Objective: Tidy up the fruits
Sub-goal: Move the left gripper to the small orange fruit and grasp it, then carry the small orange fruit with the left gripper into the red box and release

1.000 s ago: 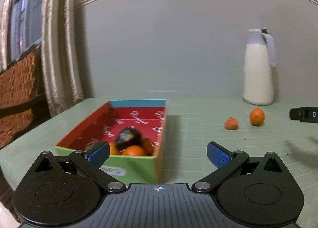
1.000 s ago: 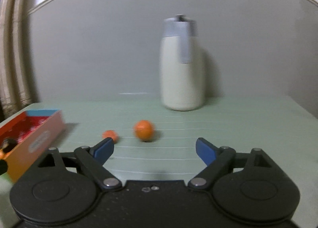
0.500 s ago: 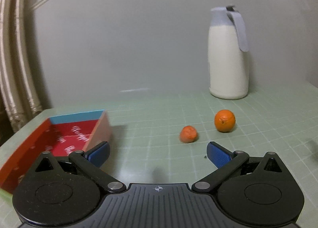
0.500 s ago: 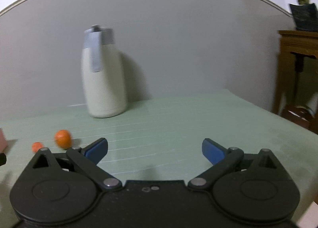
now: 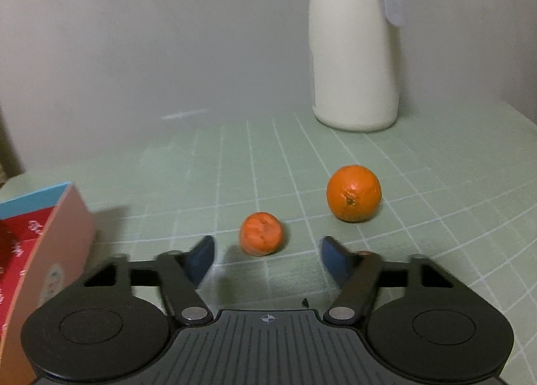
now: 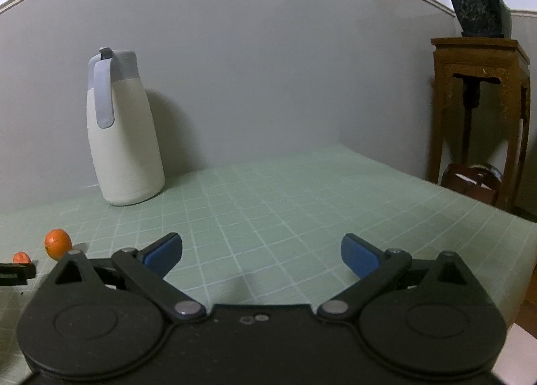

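Left gripper [image 5: 266,255] pitched down toward the tabletop [image 5: 419,234], jaws about half spread and closing, nothing gripped. The small orange fruit [image 5: 261,234] sits just past the blue pads [image 5: 201,259], lined up with the gap but not between them; no contact yet. It looks squat and wrinkled, probably soft and light, easy to bruise: take it across its widest middle with a gentle squeeze. Red box [image 5: 50,250] at the near left edge of the tabletop, beside the gripper; contents not visible here. Larger round orange [image 5: 354,193] a bit farther, right of the small one, apart from it; firm, smooth peel, may roll, so grip around its equator. White jug [image 5: 355,49] upright at the far edge against the wall.

Right gripper [image 6: 261,254] hangs near level over bare tabletop toward the right side, jaws spread wide, empty, both fruits well off to its left.
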`<state>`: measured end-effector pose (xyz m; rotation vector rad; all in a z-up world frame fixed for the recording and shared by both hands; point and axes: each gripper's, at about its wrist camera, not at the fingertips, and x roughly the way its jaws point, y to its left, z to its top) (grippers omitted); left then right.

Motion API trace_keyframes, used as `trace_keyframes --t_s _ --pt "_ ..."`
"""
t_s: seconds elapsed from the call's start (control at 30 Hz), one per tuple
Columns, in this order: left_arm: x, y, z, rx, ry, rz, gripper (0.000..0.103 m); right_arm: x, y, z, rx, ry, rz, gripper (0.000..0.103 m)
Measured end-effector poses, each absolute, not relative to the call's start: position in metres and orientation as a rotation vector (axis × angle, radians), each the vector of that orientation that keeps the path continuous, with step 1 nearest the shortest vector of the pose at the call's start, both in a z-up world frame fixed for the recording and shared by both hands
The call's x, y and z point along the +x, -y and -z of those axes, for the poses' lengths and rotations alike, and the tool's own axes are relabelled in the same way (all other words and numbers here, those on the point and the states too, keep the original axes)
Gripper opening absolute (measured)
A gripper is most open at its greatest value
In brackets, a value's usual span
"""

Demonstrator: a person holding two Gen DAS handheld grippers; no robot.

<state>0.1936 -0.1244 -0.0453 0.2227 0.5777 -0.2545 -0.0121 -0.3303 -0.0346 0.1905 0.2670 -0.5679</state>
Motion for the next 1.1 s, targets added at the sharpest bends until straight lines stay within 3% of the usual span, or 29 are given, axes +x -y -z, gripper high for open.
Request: trace_keyframes --t_s 0.27,1.1 --pt "0.207 0.130 0.047 0.213 -0.569 0.278 0.031 -0.005 0.328 0.034 0.197 -0.278 0.538 0.102" --pt "0.157 0.069 0.006 0.164 -0.464 0.210 0.030 0.004 0.292 0.025 0.145 -0.262 0.446 0.102"
